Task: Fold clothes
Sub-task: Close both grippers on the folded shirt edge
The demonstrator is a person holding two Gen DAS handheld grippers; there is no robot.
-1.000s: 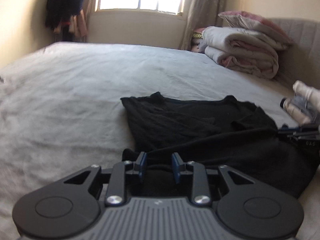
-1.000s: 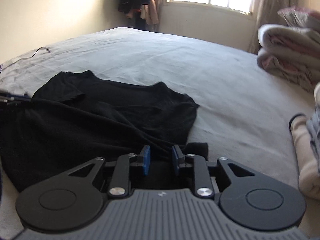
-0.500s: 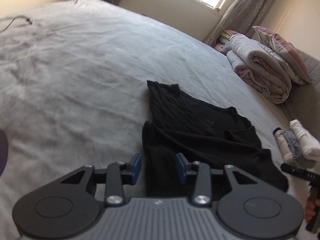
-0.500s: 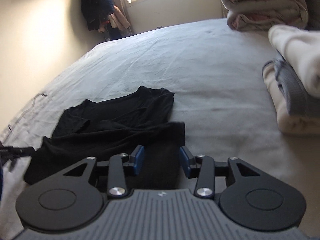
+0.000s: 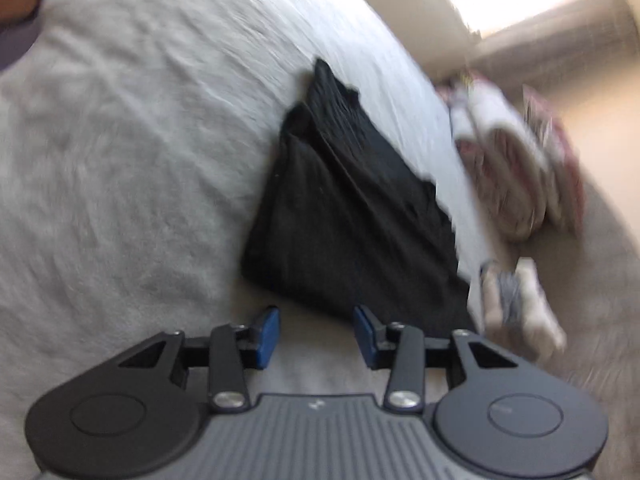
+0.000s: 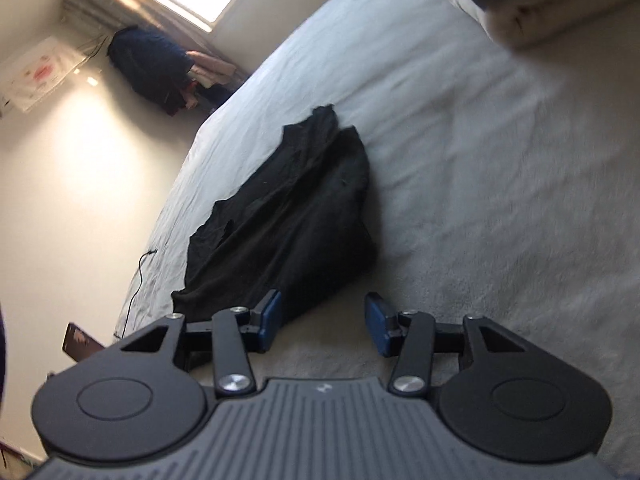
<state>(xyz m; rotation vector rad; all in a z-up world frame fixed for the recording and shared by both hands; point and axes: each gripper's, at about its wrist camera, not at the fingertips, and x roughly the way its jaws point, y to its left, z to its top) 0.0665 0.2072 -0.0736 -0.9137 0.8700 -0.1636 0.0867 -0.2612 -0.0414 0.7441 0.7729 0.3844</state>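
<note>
Cable (image 6: pixel 138 276) and phone (image 6: pixel 82 342) appear only in the right view; folded bedding (image 5: pixel 516 168) only in the left. Black garment (image 5: pixel 344 216) lies on the bed (image 5: pixel 120 160), before both spread, empty grippers: left gripper (image 5: pixel 316 334), right gripper (image 6: pixel 323 324).

A folded garment (image 5: pixel 352 216) is seen at the centre of the left wrist frame, spread on the bed (image 5: pixel 120 160). Stacked bedding (image 5: pixel 516 172) is placed to its right, and smaller folded clothes (image 5: pixel 516 304) lie at lower right.
</note>
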